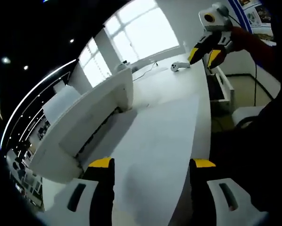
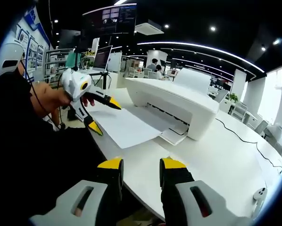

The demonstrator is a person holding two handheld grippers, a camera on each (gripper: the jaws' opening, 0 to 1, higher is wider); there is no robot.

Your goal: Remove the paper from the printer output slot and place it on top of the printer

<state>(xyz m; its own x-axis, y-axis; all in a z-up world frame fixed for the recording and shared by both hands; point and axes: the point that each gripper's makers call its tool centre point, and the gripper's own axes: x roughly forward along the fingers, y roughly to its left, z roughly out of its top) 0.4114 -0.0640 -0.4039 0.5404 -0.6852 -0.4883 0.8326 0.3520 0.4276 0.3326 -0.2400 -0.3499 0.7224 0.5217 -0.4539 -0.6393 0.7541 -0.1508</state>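
The printer sits on a white table, and the paper lies flat in front of its output slot, one end at the tray, the rest spread across the table toward the edge. In the left gripper view the same sheet runs up between the left gripper's jaws, which stand spread wide on either side of it without touching it. In the right gripper view that gripper hangs open just over the sheet's near corner, held by a hand. The right gripper is low by the table edge, its jaws parted a little and holding nothing. A cable trails across the table behind the printer.
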